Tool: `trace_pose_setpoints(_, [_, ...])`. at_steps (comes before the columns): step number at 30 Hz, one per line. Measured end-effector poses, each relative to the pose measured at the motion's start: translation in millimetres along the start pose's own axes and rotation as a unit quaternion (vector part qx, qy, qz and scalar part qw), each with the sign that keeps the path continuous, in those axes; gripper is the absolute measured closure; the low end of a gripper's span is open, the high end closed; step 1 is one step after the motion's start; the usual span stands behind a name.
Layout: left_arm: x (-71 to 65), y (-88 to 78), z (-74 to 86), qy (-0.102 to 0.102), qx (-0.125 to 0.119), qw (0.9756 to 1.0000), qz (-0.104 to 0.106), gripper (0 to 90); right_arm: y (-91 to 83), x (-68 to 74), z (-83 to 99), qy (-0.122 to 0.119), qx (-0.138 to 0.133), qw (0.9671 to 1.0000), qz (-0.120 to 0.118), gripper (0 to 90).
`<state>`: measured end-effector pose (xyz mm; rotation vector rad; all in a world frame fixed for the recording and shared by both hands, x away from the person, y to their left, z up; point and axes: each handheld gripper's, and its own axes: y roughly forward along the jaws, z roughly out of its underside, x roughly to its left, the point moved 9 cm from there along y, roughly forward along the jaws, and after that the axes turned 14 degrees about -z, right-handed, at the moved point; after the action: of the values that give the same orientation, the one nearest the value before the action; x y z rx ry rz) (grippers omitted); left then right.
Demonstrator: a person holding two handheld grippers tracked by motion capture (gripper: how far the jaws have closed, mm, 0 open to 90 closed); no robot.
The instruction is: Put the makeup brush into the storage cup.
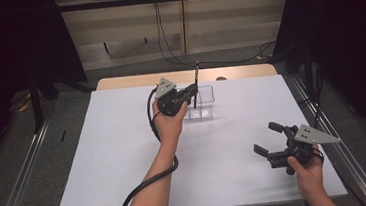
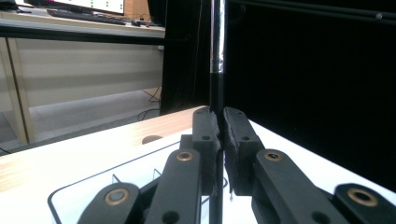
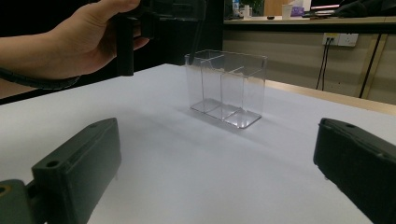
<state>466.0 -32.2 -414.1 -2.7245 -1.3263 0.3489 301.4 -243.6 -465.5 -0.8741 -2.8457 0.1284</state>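
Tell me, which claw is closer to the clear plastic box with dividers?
The left claw: it hovers right at the clear plastic divided box, gripping a thin black-and-silver rod. The right claw waits open, well off toward the table's near right corner.

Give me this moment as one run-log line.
left gripper: shut on pen, upright over clear organizer | right gripper: open, holding nothing, apart near table right edge | pen not yet released
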Motion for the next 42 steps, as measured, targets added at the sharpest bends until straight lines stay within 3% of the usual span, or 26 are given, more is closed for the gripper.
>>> trace_pose_setpoints(23, [3.2,13.7,-4.6,0.009,0.001,0.9999,-0.009,83.9,-0.4,-0.5,1.1,-0.001,0.002,1.0000,0.000,0.6])
trace_pose_setpoints(42, [10.3,24.2,-11.7,0.004,-0.005,0.9997,-0.022,83.8,0.3,-0.3,1.9,0.001,0.003,1.0000,-0.003,0.6])
